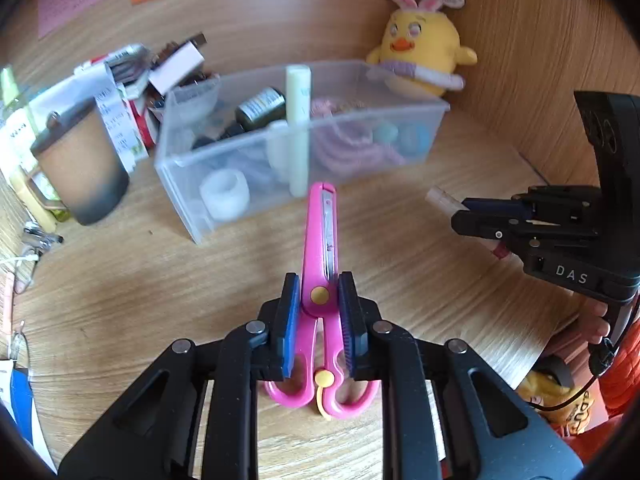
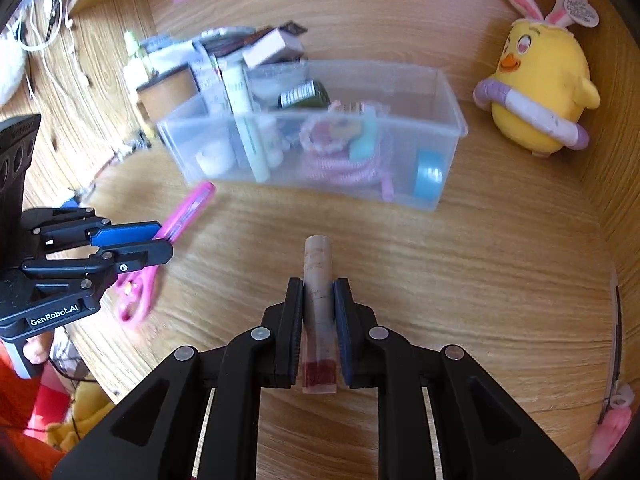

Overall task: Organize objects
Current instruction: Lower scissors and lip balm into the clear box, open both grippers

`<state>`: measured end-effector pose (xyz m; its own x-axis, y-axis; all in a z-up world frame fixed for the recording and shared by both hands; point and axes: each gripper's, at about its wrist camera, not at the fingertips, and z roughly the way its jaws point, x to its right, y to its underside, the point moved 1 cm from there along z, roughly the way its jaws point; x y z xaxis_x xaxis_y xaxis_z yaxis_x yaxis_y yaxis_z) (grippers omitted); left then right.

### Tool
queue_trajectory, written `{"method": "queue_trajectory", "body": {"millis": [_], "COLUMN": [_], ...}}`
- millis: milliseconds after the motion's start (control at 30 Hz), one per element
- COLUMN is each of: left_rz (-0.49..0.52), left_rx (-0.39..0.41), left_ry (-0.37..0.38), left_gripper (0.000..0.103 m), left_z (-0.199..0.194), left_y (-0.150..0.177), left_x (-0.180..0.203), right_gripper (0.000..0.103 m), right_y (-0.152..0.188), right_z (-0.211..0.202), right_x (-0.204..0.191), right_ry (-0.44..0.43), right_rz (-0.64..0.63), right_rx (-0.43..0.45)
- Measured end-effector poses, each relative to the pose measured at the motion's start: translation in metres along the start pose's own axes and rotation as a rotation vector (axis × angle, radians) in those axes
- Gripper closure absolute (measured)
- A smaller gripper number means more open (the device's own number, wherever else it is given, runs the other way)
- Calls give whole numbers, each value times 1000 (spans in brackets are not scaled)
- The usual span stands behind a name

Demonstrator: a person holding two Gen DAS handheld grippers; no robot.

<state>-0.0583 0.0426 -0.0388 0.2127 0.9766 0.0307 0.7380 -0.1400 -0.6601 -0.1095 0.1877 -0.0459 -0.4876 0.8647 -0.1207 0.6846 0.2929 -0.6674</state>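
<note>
My left gripper (image 1: 319, 285) is shut on pink scissors (image 1: 321, 240), blades pointing at a clear plastic bin (image 1: 192, 160); it also shows in the right wrist view (image 2: 160, 240) with the scissors (image 2: 180, 216). My right gripper (image 2: 319, 285) is shut on a clear lip-gloss tube (image 2: 318, 264) with a red end, held over the wooden desk in front of the bin (image 2: 452, 92). In the left wrist view the right gripper (image 1: 460, 212) holds the tube (image 1: 440, 196) at the right.
The bin holds a white tube (image 1: 298, 112), a dark bottle (image 1: 260, 106), a pink coiled cord (image 2: 340, 168) and blue tape (image 2: 428, 172). A yellow chick plush (image 2: 536, 92) sits at the back right. A brown cup (image 1: 80, 160) and stacked boxes (image 1: 132, 80) stand left.
</note>
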Motion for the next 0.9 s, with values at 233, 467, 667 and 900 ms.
{"method": "queue_trajectory", "body": {"millis": [233,467,667,900], "left_rz": [-40,-92,-126,-130], "left_rx": [115,193,252,263], "left_ry": [-24,-29,-44,-81], "left_gripper": [85,85,85,85], "left_z": [-29,-46,-60,-53], "left_y": [-23,-46,-74,-104], "left_x": [-13,-30,-47,-60], "right_gripper": [89,89,89,89], "right_y": [-30,-61,-90,-115], "right_z": [-25,-37,-38,-20], "right_x": [0,-1,3,9], "right_ry": [-5,6,20,33], "right_rz": [26,34,46,63], "right_rx": [111,195,240,236]}}
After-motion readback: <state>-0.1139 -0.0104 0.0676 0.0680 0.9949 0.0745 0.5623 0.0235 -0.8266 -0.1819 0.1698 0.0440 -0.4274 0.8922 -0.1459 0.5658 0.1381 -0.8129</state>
